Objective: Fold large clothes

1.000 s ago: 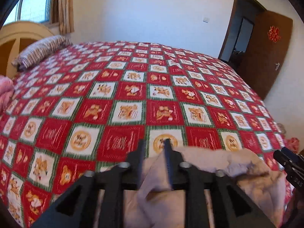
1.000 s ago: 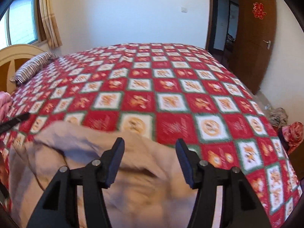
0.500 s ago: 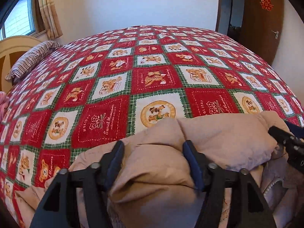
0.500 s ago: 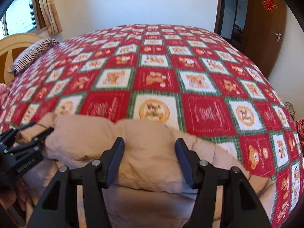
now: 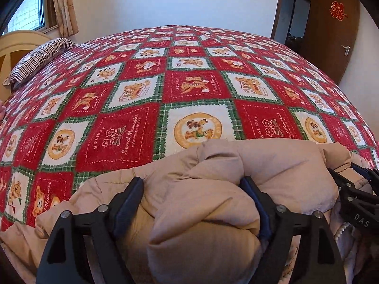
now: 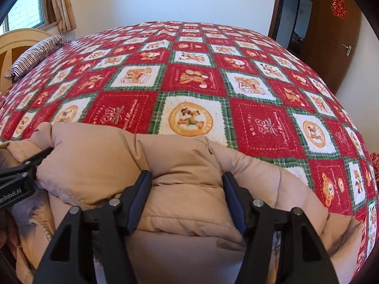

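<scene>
A beige puffy jacket (image 5: 279, 165) lies bunched at the near edge of the bed, also seen in the right wrist view (image 6: 94, 158). My left gripper (image 5: 193, 185) straddles a thick fold of it; its jaws are opening wide and the fold sits loosely between them. My right gripper (image 6: 187, 179) has a padded fold filling the gap between its pads, which still touch it while the jaws are opening. Each gripper shows at the edge of the other's view: the right gripper (image 5: 353, 194) and the left gripper (image 6: 21, 172).
The bed carries a red, white and green patchwork cover (image 5: 189, 87) that spreads far beyond the jacket. A striped pillow (image 5: 40, 56) lies by the wooden headboard (image 5: 14, 45) at far left. A brown door (image 5: 331, 30) stands open at the back right.
Both grippers came down with the jacket, which now rests on the bed. The left gripper's jaws went from pinching a thin fold to wide apart. The right gripper's jaws widened slightly.
</scene>
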`<state>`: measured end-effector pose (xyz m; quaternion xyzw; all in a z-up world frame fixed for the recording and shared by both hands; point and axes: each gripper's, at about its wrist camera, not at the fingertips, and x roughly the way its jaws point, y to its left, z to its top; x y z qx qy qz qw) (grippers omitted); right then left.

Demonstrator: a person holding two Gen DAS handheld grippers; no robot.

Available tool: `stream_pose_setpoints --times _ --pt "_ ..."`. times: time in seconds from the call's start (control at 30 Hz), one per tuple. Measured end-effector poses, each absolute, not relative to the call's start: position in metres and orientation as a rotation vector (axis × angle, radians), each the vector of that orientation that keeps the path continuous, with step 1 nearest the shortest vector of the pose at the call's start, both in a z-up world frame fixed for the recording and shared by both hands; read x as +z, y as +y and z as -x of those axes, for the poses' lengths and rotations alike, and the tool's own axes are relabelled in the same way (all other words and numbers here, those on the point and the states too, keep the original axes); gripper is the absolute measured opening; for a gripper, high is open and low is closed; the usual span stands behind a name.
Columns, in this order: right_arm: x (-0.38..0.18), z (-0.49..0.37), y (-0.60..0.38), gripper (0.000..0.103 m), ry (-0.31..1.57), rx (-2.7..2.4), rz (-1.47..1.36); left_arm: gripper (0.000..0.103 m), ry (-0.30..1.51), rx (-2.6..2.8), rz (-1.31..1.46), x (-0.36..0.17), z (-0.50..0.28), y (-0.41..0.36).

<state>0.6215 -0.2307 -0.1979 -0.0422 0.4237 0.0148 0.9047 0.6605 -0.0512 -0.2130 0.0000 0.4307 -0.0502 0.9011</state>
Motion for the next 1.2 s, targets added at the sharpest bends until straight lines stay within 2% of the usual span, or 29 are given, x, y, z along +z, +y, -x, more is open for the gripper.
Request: stream_pose_setpoints --times 0.3,0.4,0.57,0.67,0.77,0.93,1.2 --pt "-0.204 -0.624 -0.225 0.067 0.878 0.005 0.135 0.084 0.888 -0.092 -0.007 -0.214 -0.659 -0.052" --pt "-0.198 -0.622 -0.223 0.067 0.883 -0.001 0.148 0.084 0.817 -0.047 0.010 -0.193 -0.648 -0.045" --pt "-0.153 -0.592 -0.218 0.065 0.727 -0.017 0.133 0.084 0.732 -0.121 0.053 -0.159 -0.633 -0.050" --pt "-0.150 -0.593 -0.202 0.065 0.726 0.002 0.157 0.084 0.812 -0.161 -0.015 -0.177 -0.640 -0.071" --pt "-0.174 -0.604 -0.204 0.059 0.807 -0.037 0.175 0.086 0.885 -0.126 -0.040 -0.202 -0.649 -0.074" --pt "-0.191 -0.609 -0.223 0.063 0.846 -0.026 0.099 0.094 0.902 -0.131 0.001 -0.213 -0.652 -0.069" --pt "-0.200 -0.611 -0.220 0.065 0.857 -0.030 0.099 0.097 0.906 -0.108 -0.026 -0.217 -0.651 -0.074"
